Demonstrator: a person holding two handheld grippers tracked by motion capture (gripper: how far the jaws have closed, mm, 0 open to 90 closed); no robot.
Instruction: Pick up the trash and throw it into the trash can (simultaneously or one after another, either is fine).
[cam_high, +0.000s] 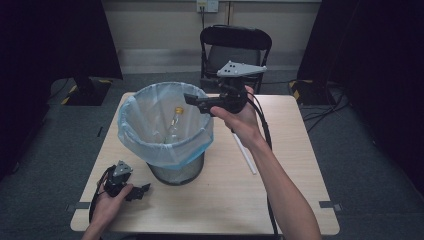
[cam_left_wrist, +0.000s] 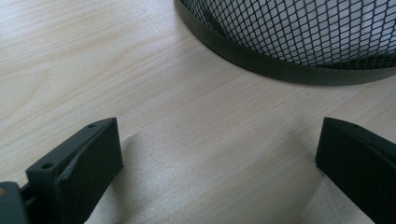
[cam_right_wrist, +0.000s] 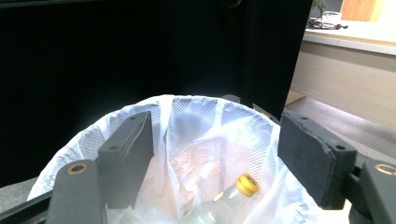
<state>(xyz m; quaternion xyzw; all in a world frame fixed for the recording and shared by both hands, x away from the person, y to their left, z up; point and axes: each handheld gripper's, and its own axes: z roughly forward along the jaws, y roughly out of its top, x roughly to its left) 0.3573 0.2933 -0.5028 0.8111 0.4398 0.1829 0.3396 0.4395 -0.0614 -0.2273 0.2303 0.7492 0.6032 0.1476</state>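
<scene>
A wire-mesh bin (cam_high: 175, 170) lined with a pale blue bag (cam_high: 150, 112) is seen standing on the wooden counter (cam_high: 290, 165), toward its left half in the high view. Inside the bag a clear bottle (cam_high: 174, 125) with a gold cap (cam_right_wrist: 246, 184) is found, leaning with its cap uppermost.

The right gripper (cam_high: 196, 102) is held in the air at the bin's 2 o'clock rim, its jaws pointed across the opening. In the right gripper view its jaws are seen spread wide apart with nothing between them, the bag and the bottle lying below and beyond. The right hand (cam_high: 242, 120) is wrapped around its body, and a grey plate sits on top.

The left gripper (cam_high: 142, 190) is rested low on the counter at the bin's 7 o'clock, held by the left hand (cam_high: 107, 202). In the left gripper view its jaws are likewise wide apart and empty, with bare wood between them and the bin's black base ring (cam_left_wrist: 280, 65) just ahead.

A white stick-like object (cam_high: 245, 152) lies on the counter at the bin's 3 o'clock, partly hidden under the right forearm. A black folding chair (cam_high: 235, 50) stands beyond the counter's far edge.
</scene>
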